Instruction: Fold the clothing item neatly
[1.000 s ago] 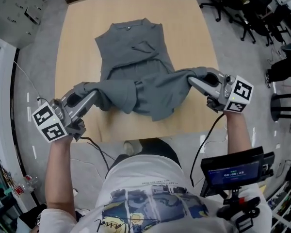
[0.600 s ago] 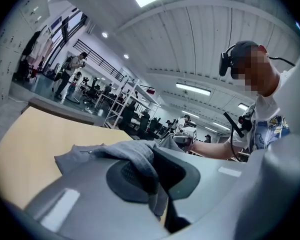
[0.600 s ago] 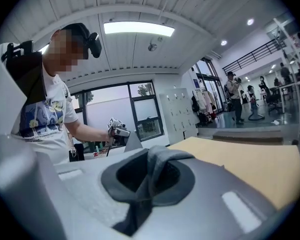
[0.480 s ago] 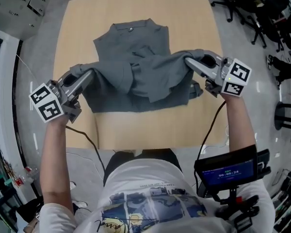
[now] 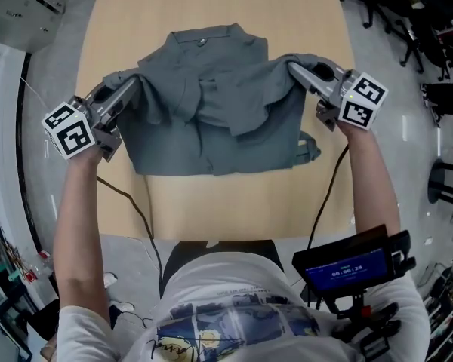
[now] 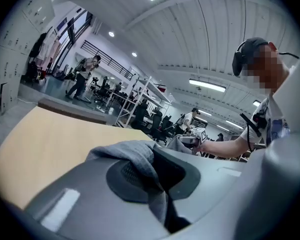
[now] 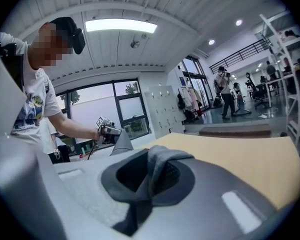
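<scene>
Shirt (image 5: 211,138) lies on tabletop (image 5: 234,198), grey, collar (image 5: 204,36) toward far edge, long axis running near-to-far. Lower part is doubled up over the chest, and the fold line sits toward the near edge.

Left claw (image 5: 130,89) is clenched on one corner of the raised hem, right claw (image 5: 294,69) clenched on the other. Both gripper views show cloth pinched btwn shut jaws.

Key relation: the held hem runs left-right btwn the claws, sagging in the middle, at about shoulder level of the shirt. The collar is just beyond it, toward the far edge. Each claw is at its own side of the shirt, approx level w/ the other, so neither is nearer. Next move prob. = lay hem flat just short of collar, kept square.

Nothing else on tabletop, so nothing in the way. Small flap (image 5: 309,148) pokes out at the fold's right end and may need tucking. Screen unit (image 5: 347,266) at the person's waist is off the near edge. Chairs (image 5: 430,10) on the floor past the right edge are well apart.
</scene>
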`<act>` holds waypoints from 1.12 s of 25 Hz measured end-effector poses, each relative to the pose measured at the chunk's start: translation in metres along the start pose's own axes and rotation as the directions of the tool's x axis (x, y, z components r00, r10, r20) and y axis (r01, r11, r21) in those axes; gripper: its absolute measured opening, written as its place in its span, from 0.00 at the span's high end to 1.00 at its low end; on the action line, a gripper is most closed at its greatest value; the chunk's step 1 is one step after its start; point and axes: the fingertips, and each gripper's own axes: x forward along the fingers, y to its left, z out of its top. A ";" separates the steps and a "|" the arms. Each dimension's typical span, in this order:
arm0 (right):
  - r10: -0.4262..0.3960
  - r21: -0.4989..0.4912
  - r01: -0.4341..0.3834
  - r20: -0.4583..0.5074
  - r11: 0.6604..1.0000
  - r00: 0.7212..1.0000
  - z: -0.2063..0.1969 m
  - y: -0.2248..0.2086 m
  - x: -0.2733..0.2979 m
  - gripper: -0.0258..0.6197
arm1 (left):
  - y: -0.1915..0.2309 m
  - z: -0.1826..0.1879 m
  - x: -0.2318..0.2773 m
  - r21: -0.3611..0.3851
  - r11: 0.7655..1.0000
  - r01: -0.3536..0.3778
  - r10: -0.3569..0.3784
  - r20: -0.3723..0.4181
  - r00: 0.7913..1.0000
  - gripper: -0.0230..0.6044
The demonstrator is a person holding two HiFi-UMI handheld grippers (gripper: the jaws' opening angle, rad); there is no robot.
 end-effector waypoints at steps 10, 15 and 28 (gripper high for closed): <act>-0.084 0.098 0.091 -0.073 0.991 0.994 -0.064 -0.071 0.025 0.94 | 0.090 -0.047 0.031 -0.048 0.989 -0.139 0.135 -0.083 0.987 0.93; -0.105 0.174 0.125 -0.124 0.977 0.987 -0.101 -0.088 0.032 0.91 | 0.121 -0.076 0.038 -0.037 0.972 -0.232 0.222 -0.183 0.958 0.89; -0.135 0.218 0.206 -0.301 0.954 0.944 -0.150 -0.087 0.020 0.50 | 0.133 -0.117 0.025 0.056 0.953 -0.296 0.296 -0.369 0.881 0.65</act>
